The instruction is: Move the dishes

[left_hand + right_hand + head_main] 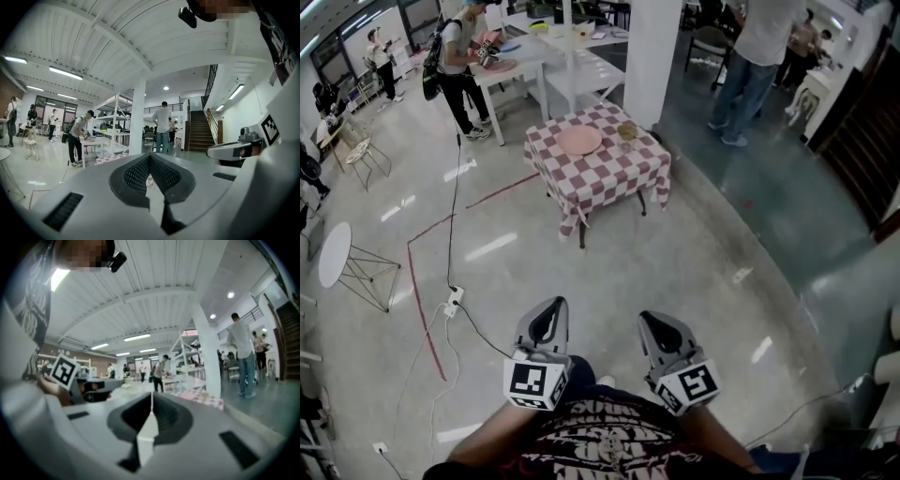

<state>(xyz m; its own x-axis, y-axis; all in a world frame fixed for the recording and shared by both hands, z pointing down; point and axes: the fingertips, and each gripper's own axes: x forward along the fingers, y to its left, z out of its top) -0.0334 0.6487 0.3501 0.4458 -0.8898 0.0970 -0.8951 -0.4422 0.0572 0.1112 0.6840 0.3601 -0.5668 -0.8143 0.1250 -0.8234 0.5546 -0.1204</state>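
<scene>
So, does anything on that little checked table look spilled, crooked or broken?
Nothing stands out. The pink plate lies flat on the checked tablecloth, a small glass bowl stands beside it, and no spill shows. Only the power strip and cables on the floor look untidy.

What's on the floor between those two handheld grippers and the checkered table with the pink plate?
Nothing. The head view shows only bare floor between the left gripper, the right gripper and the table.
</scene>
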